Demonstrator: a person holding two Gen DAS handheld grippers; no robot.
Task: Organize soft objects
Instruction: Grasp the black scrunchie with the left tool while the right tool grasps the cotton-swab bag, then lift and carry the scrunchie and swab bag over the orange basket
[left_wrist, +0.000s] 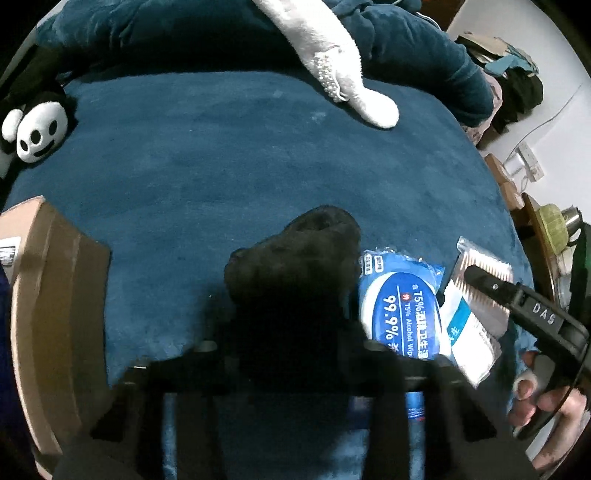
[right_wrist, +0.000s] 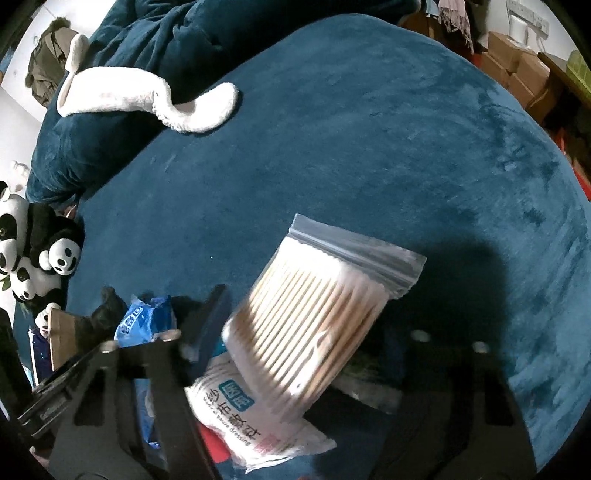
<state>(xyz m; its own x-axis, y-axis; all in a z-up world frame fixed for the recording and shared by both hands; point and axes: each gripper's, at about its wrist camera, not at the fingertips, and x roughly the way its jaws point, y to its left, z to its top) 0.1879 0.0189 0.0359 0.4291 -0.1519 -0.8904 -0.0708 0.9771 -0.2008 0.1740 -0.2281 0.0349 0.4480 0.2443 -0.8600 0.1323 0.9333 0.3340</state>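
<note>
At the far left of the left wrist view a cardboard box (left_wrist: 44, 295) sits on the blue plush bed (left_wrist: 221, 166), with a panda plush (left_wrist: 35, 133) beyond it at the bed's edge. The left tongs (left_wrist: 291, 266) are closed around a black soft object (left_wrist: 295, 254), held just over the bed. Just right of it lies a blue alcohol wipes pack (left_wrist: 399, 306), then a white gauze dressing packet (right_wrist: 240, 406). The right tongs (right_wrist: 295, 325) grip a zip bag of cotton swabs (right_wrist: 314, 306), tilted above the dressing packet. A white fleece garment (right_wrist: 147, 99) lies at the far side of the bed.
</note>
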